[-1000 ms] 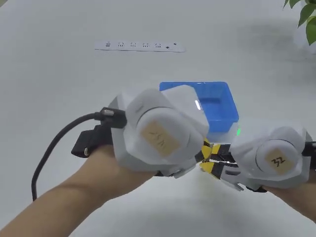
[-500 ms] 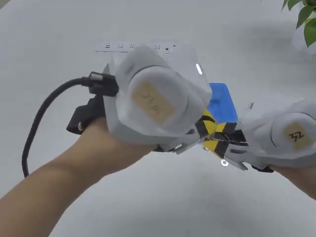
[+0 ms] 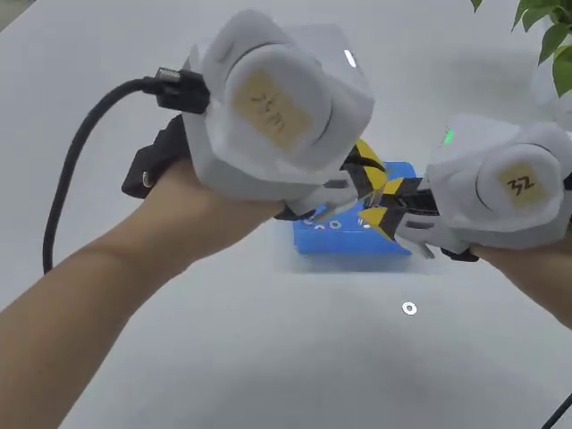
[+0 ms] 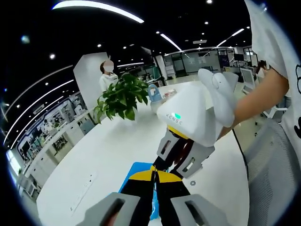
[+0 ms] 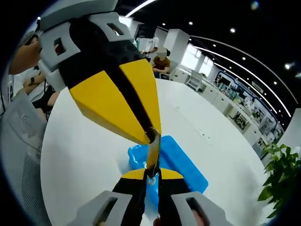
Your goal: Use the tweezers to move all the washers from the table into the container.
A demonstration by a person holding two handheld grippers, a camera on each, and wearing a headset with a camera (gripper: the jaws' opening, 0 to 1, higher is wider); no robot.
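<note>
Tabletop (image 3: 268,357): smooth, matte white. Container (image 3: 353,250): blue glossy plastic, rectangular, shallow, sitting on it just under the two grippers. At least three small flat metal ring washers (image 3: 335,223) lie inside near the front wall. One loose washer (image 3: 409,308) is on the tabletop, in front of the container & to its right. Both gripper bodies are rounded white plastic w/ yellow-black tongs.

Left gripper (image 4: 155,183): tongs pressed together on one end of the tweezers (image 5: 153,150). Right gripper (image 5: 150,181): tongs closed on the other end. Tweezers are a thin shiny metal strip. Their long axis runs tip to tip between the two grippers, in line w/ the right tongs, above the container.

Vs 0.5 s ago: grippers sit higher in head view, and the container's front & the washers in it now show. The whole view shifted, so that's partly camera. Tongs met tip to tip then too.
</note>
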